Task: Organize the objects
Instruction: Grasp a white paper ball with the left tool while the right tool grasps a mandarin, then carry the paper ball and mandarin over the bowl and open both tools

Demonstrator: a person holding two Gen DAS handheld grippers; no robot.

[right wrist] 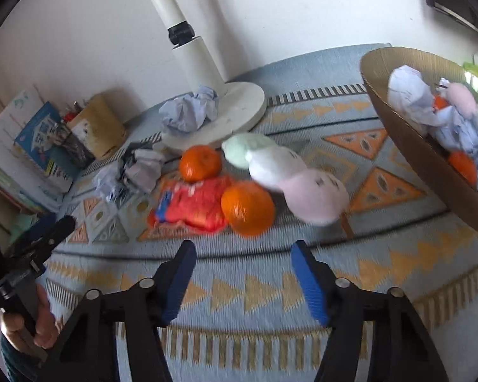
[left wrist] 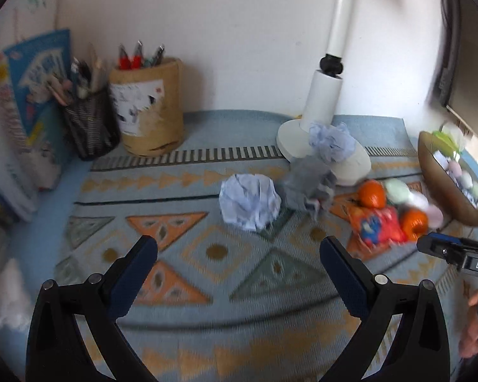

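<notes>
We hold both grippers above the patterned table (right wrist: 302, 159), nothing gripped. Left gripper (left wrist: 239, 248) has its jaws spread wide, aimed at the crumpled paper ball (left wrist: 250, 200) lying just beyond its tips; a darker crumpled wad (left wrist: 309, 184) touches it on the right, and another pale wad (left wrist: 331, 141) sits on the lamp base (left wrist: 290, 140). Right gripper (right wrist: 243, 254) has its jaws spread too, empty, pointing at the near orange (right wrist: 248, 208). That orange touches the red snack bag (right wrist: 194, 205); a second orange (right wrist: 200, 163) sits farther back, and pastel plush pieces (right wrist: 290, 175) lie just right of them. The brown bowl (right wrist: 395, 121) at far right already holds paper, an orange and plush, so we judge it the drop spot, with plenty still loose. Risks: the orange is round and likely slick, so an off-centre pinch could send it rolling into the plush or bag. Paper ball is light, so a jaw nudging it could push it away into the dark wad. Frames are motion-blurred, so alignment is hard to confirm. The bowl looks tilted in this view; drops near the rim may spill.
</notes>
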